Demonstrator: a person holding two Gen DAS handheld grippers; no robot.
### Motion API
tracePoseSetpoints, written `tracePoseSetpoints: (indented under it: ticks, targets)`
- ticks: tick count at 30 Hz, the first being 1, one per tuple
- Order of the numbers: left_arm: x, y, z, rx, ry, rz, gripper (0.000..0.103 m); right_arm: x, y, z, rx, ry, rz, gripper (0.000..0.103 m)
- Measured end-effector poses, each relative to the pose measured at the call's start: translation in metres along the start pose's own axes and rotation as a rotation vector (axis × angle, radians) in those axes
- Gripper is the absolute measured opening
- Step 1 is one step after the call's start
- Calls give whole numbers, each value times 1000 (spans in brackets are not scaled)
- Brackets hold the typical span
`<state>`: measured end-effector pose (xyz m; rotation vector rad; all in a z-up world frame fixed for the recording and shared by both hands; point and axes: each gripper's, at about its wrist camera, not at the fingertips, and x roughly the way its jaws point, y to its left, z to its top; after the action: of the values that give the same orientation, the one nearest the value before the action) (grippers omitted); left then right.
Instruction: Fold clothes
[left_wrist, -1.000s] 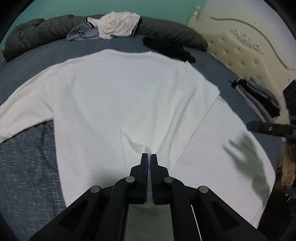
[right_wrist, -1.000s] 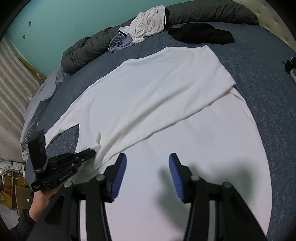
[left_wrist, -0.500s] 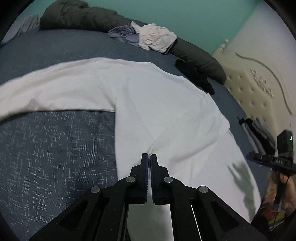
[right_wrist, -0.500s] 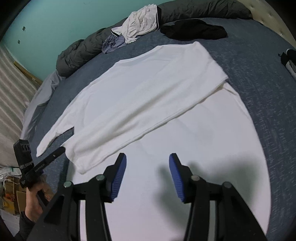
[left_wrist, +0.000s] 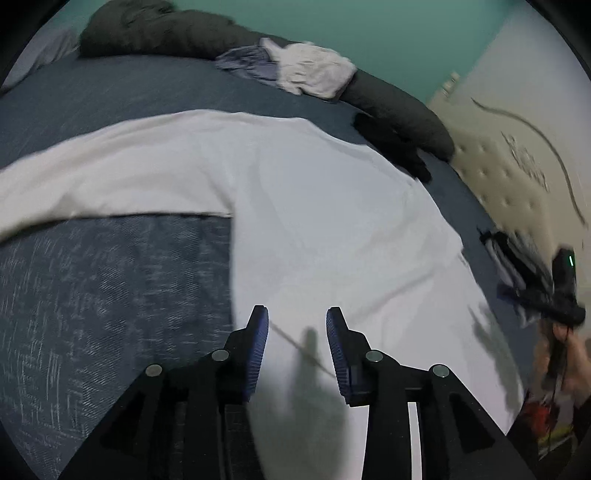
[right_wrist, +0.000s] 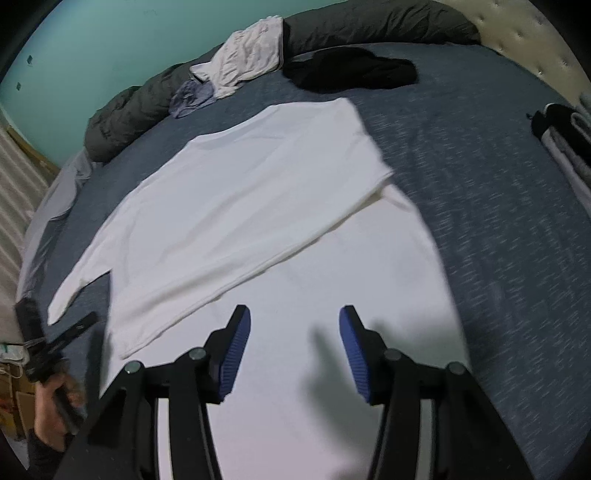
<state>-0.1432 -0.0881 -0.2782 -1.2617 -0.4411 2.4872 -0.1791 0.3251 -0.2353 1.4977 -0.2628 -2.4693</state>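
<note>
a: where is the white shirt (right_wrist: 236, 206)?
b: flat on the blue bedspread (right_wrist: 480, 184), one side folded over, sleeve out left.
a: claws?
b: left gripper (left_wrist: 297, 325) opening, nothing between its jaws. right gripper (right_wrist: 295, 325) parted, empty, above shirt. bare bedspread both sides.

Teal wall (left_wrist: 388, 33), cream tufted headboard (left_wrist: 517, 173)

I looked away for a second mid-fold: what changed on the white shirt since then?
The left gripper, shut a second ago on a pinch of the white shirt, has let it go; its jaws are opening with nothing between them. The pinched corner now lies flat on the shirt. The right gripper is as open and empty as before. The sleeve, the clothes pile and the black garment lie as they did.
</note>
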Motion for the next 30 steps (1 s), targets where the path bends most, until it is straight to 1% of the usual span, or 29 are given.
tracePoseSetpoints:
  ticks: [4, 7, 9, 14, 16, 19, 23, 24, 27, 28, 30]
  targets:
    - [13, -16, -4, 75, 38, -1, 39, 9, -24, 18, -20, -2, -111, 51]
    - [25, -18, -7, 102, 74, 29, 39, 18, -42, 31, -31, -7, -180, 51]
    - [32, -15, -8, 108, 100, 53, 39, 27, -49, 38, -51, 0, -206, 51]
    - [38, -11, -13, 104, 124, 73, 39, 62, -47, 52, -149, 36, -241, 51]
    - [43, -11, -15, 107, 135, 77, 39, 74, -48, 60, -167, 27, -269, 51]
    - [46, -10, -16, 99, 135, 75, 39, 86, -52, 69, -166, 9, -256, 51]
    - [44, -10, -18, 113, 139, 79, 40, 101, -58, 78, -171, 9, -284, 51]
    - [45, -10, -18, 114, 140, 80, 40, 103, -61, 81, -159, 0, -277, 51]
    - [46, -9, -19, 118, 146, 84, 40, 103, -72, 89, -84, -27, -220, 51]
    - [46, -9, -19, 122, 148, 87, 40, 105, -73, 91, -79, -28, -217, 51]
    - [46, -10, -19, 127, 149, 90, 40, 108, -72, 92, -110, -20, -237, 51]
